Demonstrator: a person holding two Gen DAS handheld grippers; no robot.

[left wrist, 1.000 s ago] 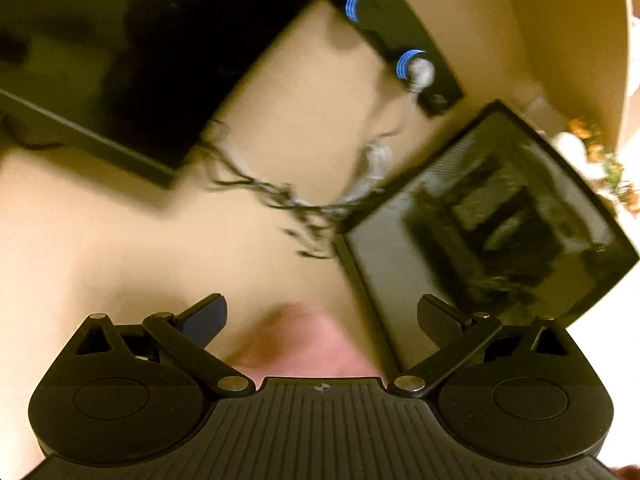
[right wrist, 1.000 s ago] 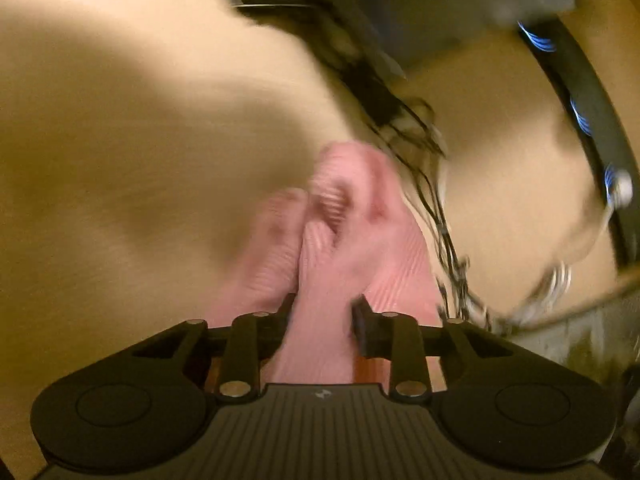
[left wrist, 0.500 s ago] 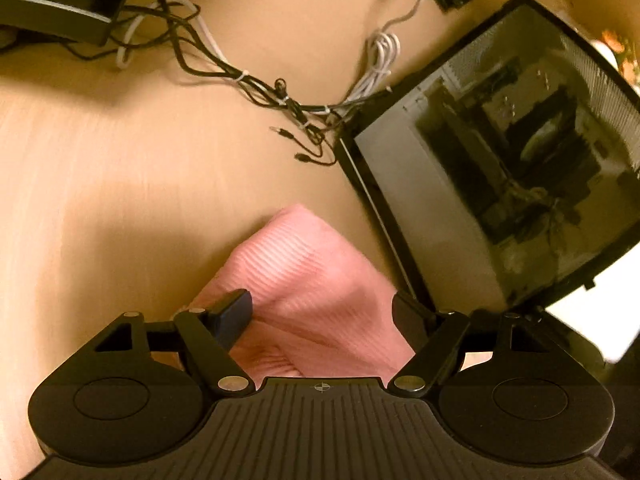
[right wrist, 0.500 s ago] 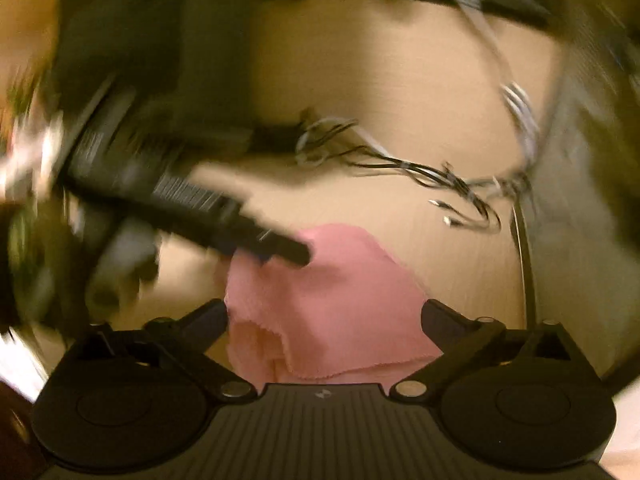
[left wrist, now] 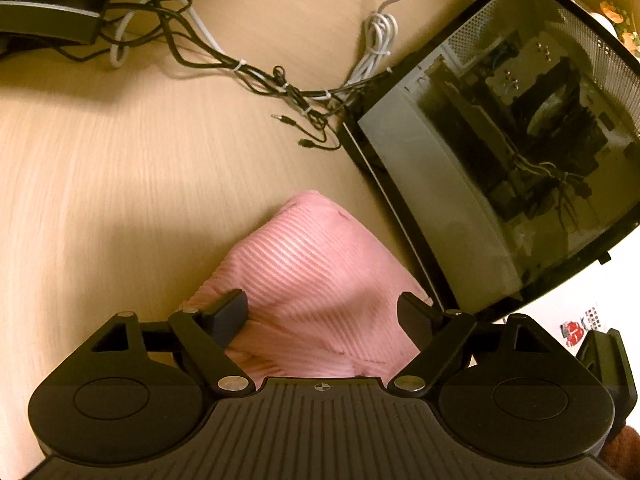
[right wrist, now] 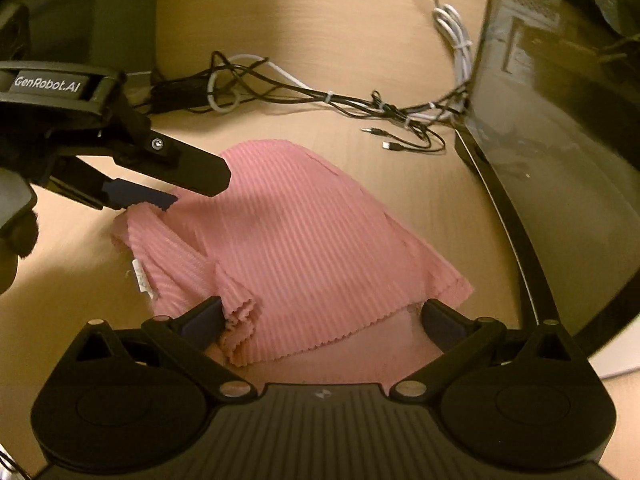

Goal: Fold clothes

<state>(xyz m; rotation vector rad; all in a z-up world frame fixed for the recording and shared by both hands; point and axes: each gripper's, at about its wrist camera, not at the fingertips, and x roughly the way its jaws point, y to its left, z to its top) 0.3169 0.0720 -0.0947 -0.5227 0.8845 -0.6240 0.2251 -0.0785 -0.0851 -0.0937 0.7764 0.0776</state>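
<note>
A pink ribbed garment [right wrist: 296, 248] lies folded in a loose heap on the light wooden desk [right wrist: 360, 32]; it also shows in the left wrist view [left wrist: 316, 276]. My left gripper [left wrist: 324, 312] is open, its fingers straddling the cloth's near part. In the right wrist view it [right wrist: 196, 188] comes in from the left, its fingertips at the cloth's left edge. My right gripper [right wrist: 320, 318] is open and hovers over the garment's wavy front hem, holding nothing.
A dark glass-sided computer case [left wrist: 500, 152] stands right of the cloth, also in the right wrist view [right wrist: 560, 140]. A tangle of black and white cables [left wrist: 248, 72] lies behind the cloth. A monitor base [left wrist: 48, 12] is at the far left.
Both grippers have settled over the cloth. The right gripper, shut on the garment a second ago, has let go and opened. The garment now lies on the desk.
</note>
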